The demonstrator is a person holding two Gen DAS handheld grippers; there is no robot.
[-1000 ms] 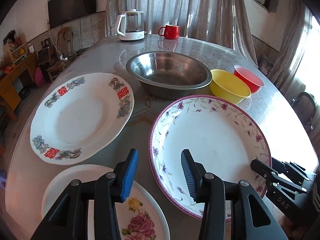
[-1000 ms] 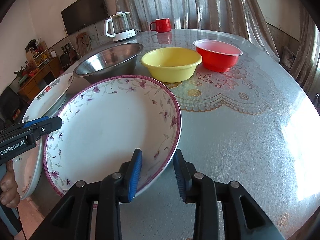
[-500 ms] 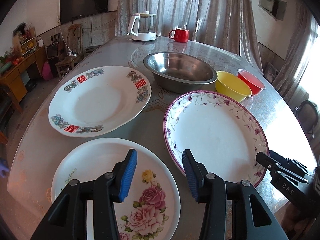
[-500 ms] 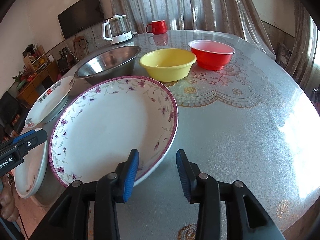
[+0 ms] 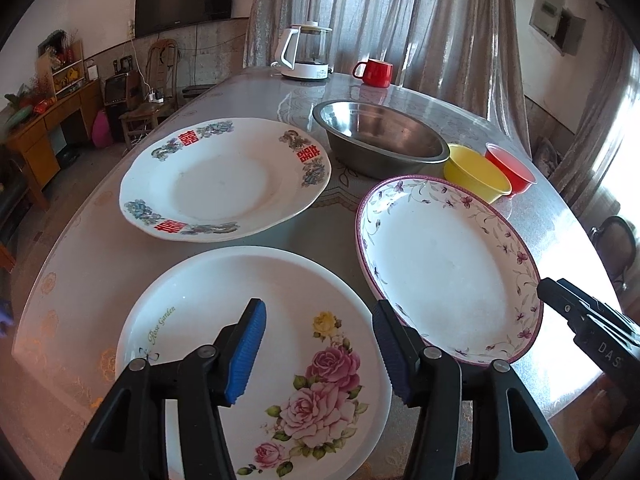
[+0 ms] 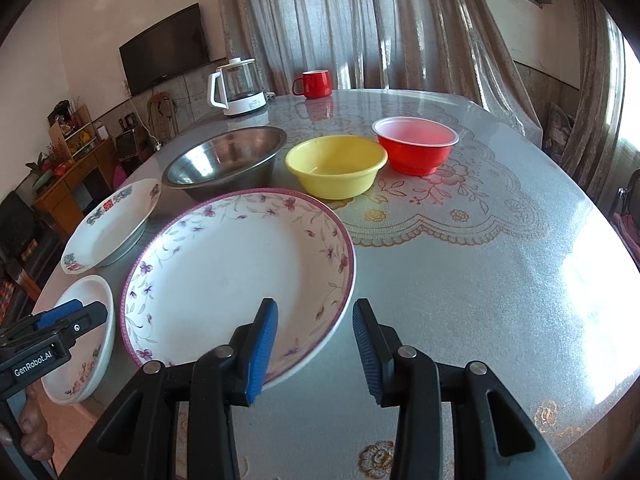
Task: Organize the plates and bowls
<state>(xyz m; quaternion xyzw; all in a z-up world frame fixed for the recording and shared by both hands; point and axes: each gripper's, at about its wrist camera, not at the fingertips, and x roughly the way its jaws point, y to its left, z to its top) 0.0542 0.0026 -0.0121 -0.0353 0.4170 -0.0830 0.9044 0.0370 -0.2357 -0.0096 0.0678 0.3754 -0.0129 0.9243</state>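
Left gripper (image 5: 318, 346) jaws spread over rose plate (image 5: 280, 336), lower centre | right gripper (image 6: 314, 344) jaws spread at floral plate (image 6: 224, 272) rim, likely for pickup | bowls (image 6: 336, 164) grouped upper centre on surface (image 6: 480, 280)

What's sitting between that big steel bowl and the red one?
The yellow bowl sits between the steel bowl and the red bowl, clearest in the right wrist view.

table (image 6: 460, 280) | three plates (image 5: 224, 184), three bowls (image 6: 336, 164), kettle (image 6: 240, 88), mug (image 6: 314, 83), perhaps lace-patterned cover
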